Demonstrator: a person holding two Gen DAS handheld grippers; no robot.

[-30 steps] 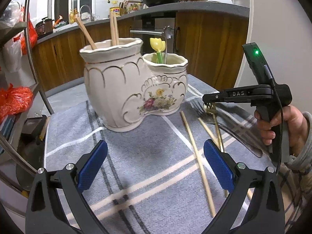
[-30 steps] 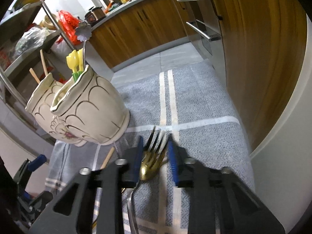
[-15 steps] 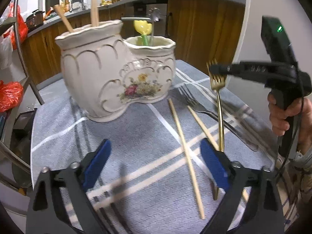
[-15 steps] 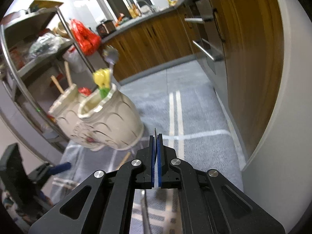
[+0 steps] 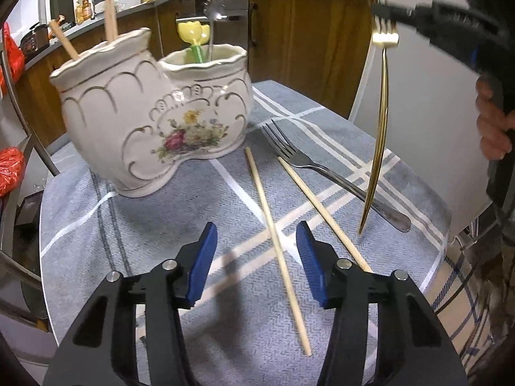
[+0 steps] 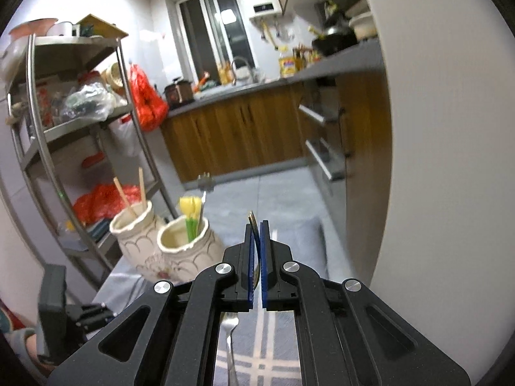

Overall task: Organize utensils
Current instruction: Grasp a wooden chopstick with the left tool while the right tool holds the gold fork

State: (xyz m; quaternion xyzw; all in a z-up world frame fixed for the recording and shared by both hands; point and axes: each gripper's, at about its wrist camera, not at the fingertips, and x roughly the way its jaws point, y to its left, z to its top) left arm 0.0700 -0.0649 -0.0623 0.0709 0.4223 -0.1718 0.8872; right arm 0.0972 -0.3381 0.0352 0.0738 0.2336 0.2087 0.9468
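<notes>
In a kitchen with wooden cabinets (image 6: 244, 135), our bench is covered by a grey plaid cloth (image 5: 161, 231). On it stands a two-pocket ceramic holder (image 5: 154, 109); beside it lie two chopsticks (image 5: 276, 222) and a silver fork (image 5: 325, 167). Our right gripper (image 6: 256, 234) pinches a gold fork (image 5: 379, 122), hanging clear of the cloth. Our left gripper (image 5: 254, 257) is closing, its fingers (image 5: 202, 260) either side of one chopstick, not touching.

Dim indoor light, strong fisheye bending at edges, motion blur in the right-wrist view.
</notes>
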